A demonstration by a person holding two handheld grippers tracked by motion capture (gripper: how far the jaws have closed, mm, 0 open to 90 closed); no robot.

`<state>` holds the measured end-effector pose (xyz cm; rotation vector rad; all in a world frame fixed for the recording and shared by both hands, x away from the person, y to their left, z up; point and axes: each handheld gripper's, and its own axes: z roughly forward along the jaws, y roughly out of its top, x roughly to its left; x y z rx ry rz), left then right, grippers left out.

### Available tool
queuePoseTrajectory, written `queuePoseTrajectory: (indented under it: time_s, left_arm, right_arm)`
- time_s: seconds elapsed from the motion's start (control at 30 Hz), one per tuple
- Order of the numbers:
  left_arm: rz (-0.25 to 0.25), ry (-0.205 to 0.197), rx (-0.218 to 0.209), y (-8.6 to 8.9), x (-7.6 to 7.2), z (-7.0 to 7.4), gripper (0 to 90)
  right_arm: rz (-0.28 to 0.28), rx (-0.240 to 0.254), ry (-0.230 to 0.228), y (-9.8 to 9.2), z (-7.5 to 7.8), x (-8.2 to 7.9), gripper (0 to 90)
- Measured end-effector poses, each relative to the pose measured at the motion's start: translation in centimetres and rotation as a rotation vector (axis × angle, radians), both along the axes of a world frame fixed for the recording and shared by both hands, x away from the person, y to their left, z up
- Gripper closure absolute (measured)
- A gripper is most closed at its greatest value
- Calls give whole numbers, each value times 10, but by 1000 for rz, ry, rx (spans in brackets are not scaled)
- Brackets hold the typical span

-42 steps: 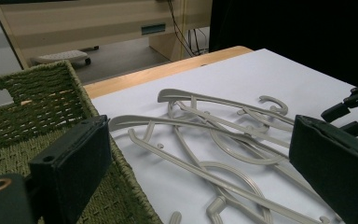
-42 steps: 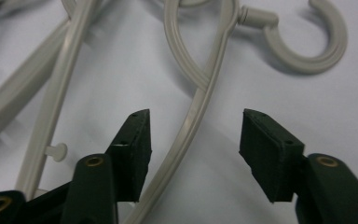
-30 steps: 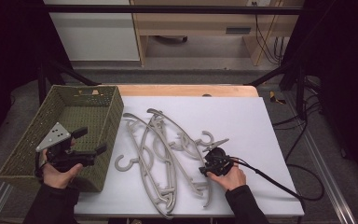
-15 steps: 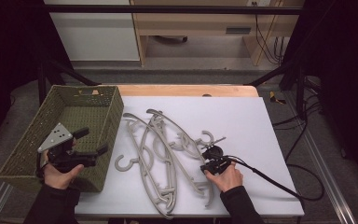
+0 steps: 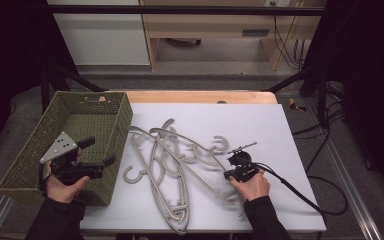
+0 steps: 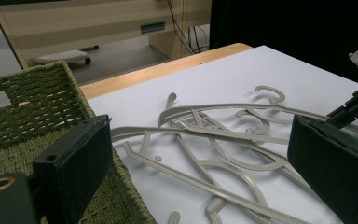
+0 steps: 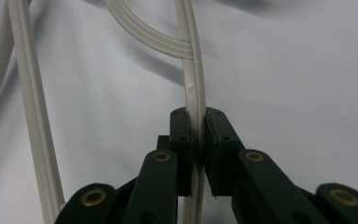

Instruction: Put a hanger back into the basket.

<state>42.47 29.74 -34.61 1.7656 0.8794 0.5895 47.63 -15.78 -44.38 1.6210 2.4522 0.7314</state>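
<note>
A white worktop [image 5: 260, 125] under studio lights carries a tangle of pale grey plastic hangers [image 5: 172, 160], with a green woven basket [image 5: 72, 120] at its left edge and wooden furniture on the floor beyond. Against the picture of a second ago, the right tool [image 5: 228, 173] has been closing its jaws and now pinches one thin hanger arm [image 7: 192, 84] between its black pads, as the right gripper view shows at close range; the heap of hangers itself lies much as it did. The right hand [image 5: 251, 186] grips that tool at the near right fringe of the tangle, cable trailing off toward the worktop's right edge. The pinched arm runs straight out ahead of the jaws and joins a curved bar just beyond them; a second hanger bar lies apart to its left. The left tool [image 5: 100, 150] hangs over the basket's near corner in the left hand [image 5: 62, 182], its jaws spread wide with nothing between them, the hangers lying ahead of it on the worktop.
</note>
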Motion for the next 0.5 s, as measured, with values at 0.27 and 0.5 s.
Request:
queuePoseTrajectory:
  time_s: [0.27, 0.5]
  left_arm:
    - [-10, -2, 0, -4, -2, 2, 63]
    - [-37, -8, 14, -13, -8, 7, 63]
  right_arm:
    - [68, 51, -79, -13, 17, -5, 828]
    - [138, 80, -118, -19, 33, -12, 829]
